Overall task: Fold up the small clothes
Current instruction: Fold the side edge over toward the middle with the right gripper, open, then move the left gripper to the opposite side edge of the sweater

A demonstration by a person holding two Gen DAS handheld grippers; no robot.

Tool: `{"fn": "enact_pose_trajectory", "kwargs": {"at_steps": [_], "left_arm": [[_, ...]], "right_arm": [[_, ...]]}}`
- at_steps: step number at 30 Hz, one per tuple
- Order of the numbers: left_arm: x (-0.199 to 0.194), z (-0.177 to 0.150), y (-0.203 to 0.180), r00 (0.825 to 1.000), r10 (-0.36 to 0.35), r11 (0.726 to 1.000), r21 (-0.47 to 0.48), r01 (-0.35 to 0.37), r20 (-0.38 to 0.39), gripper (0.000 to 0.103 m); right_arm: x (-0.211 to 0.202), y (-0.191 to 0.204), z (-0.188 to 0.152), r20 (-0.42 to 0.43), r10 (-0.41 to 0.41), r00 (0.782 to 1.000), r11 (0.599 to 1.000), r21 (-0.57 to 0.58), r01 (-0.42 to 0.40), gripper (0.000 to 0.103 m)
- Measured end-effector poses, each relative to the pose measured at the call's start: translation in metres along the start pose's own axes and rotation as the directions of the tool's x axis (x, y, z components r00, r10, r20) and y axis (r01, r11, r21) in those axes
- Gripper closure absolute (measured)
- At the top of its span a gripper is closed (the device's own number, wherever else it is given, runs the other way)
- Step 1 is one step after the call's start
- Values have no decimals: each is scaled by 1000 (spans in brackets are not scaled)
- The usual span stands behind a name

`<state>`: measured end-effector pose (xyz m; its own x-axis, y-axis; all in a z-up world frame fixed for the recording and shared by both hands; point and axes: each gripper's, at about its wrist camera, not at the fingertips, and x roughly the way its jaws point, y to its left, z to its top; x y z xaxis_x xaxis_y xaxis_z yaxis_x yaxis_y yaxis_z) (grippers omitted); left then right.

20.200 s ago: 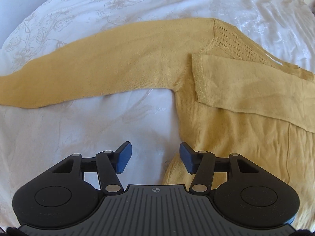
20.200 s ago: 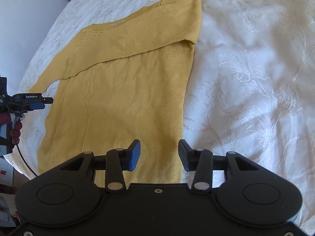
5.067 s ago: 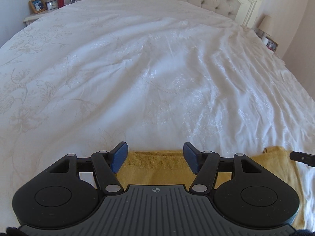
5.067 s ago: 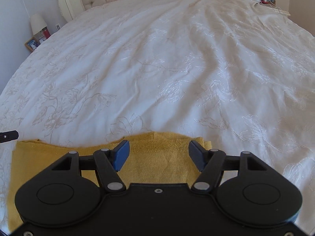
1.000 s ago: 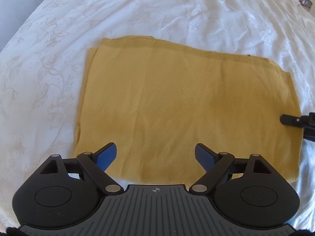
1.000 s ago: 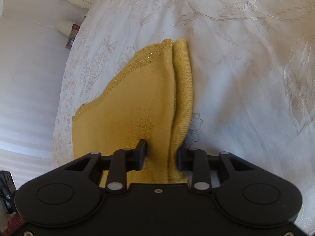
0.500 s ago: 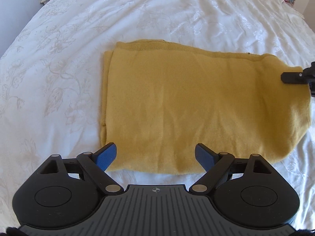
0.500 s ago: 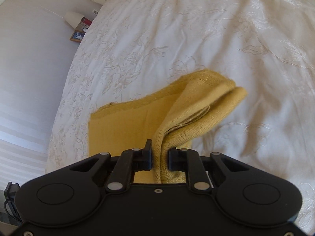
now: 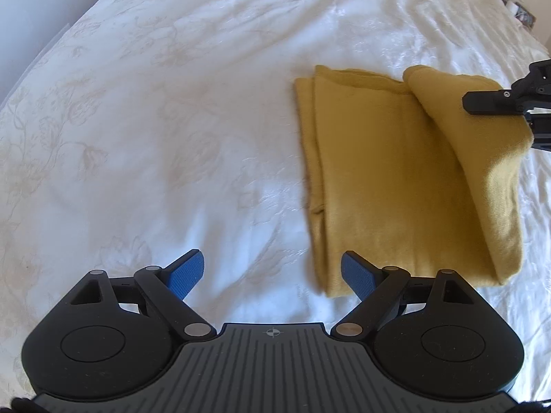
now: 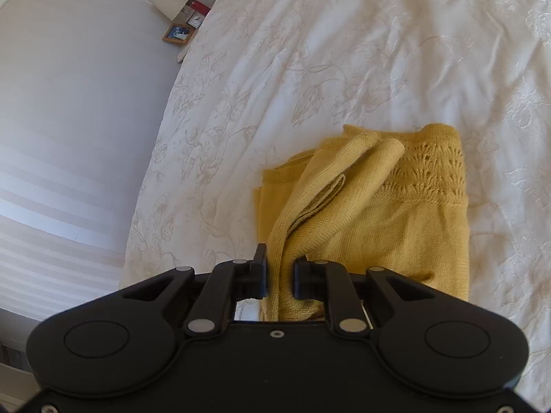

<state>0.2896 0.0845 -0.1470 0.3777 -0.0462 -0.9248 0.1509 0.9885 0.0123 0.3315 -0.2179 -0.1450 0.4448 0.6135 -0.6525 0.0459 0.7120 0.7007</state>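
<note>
The yellow sweater [image 9: 378,179] lies folded on the white bed [image 9: 172,120]. The right gripper [image 10: 279,277] pinches one side of it and holds that side up. The left gripper [image 9: 272,272] is spread wide over the bed, holding nothing.

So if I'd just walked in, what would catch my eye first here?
The mustard-yellow sweater stands out, lying partly folded on the white embroidered bedspread. The right gripper is shut on one edge and holds it lifted over the rest of the sweater. The left gripper, with blue pads, hangs open and empty above the bedspread beside the sweater's near corner.
</note>
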Motion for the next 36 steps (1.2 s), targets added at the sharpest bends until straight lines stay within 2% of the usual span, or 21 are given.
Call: {"fn": "enact_pose_trajectory", "kwargs": {"at_steps": [4, 7, 10, 13, 15, 18, 21, 25, 28, 32, 36], "left_arm": [[4, -6, 27, 1000, 8, 999, -39, -8, -19, 16], [5, -9, 39, 1000, 10, 998, -64, -12, -27, 16], [6, -11, 45, 999, 8, 997, -79, -10, -32, 16], [8, -9, 45, 999, -1, 997, -81, -2, -33, 16], [9, -7, 42, 1000, -6, 997, -75, 3, -29, 16], [9, -2, 37, 1000, -16, 998, -66, 14, -20, 16], [10, 5, 33, 1000, -23, 998, -53, 23, -11, 16], [7, 18, 26, 999, -33, 999, -18, 33, 17, 16], [4, 31, 22, 998, -38, 999, 0, 38, 45, 16], [7, 52, 13, 996, -54, 998, 20, 53, 67, 16], [14, 69, -9, 994, -78, 995, 73, 72, 80, 16]], "right_arm": [[25, 15, -6, -26, -11, 1000, 1000, 4, 11, 80], [38, 24, -10, -41, -52, 998, 999, -16, 51, 80], [56, 33, -12, -55, -105, 993, 994, -39, 103, 78], [71, 38, -15, -80, -113, 990, 993, -54, 109, 73], [74, 41, -19, -97, -52, 994, 998, -51, 47, 68], [63, 46, -20, -75, 91, 993, 995, -31, -93, 68], [47, 52, -19, -34, 104, 994, 992, -64, -106, 68], [20, 34, -18, 41, 30, 999, 998, -59, -28, 68], [11, 15, -26, 42, -40, 998, 998, -50, 42, 68], [17, 2, -50, -6, -112, 994, 990, -83, 112, 68], [47, 4, -86, -112, -122, 986, 989, -100, 111, 67]]}}
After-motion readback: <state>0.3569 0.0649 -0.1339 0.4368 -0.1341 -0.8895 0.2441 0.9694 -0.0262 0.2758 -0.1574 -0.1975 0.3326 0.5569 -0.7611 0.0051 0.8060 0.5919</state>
